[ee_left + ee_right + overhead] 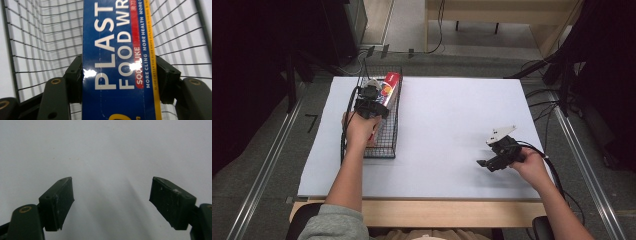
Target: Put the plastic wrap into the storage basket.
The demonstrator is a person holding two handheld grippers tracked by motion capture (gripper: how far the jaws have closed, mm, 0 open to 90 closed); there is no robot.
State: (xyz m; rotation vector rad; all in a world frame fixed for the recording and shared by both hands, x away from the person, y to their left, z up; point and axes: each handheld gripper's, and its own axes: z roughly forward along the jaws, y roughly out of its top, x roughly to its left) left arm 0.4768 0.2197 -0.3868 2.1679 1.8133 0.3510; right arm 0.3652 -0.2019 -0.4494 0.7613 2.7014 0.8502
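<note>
A long blue box of plastic food wrap [120, 60] with a red end [391, 82] lies inside a black wire basket [388, 142] at the table's left. My left gripper [371, 102] reaches into the basket, and its two jaws press against both sides of the box [120, 82]. Over at the right, my right gripper [497, 157] hovers low above the bare white tabletop. In the right gripper view its jaws stand wide apart with nothing between them [111, 200].
A white sheet [442, 130] covers the table, with a wooden edge [437, 212] at the front. The basket's wire walls [45, 42] rise close on both sides of the box. Cables and dark stands lie on the floor beyond the table.
</note>
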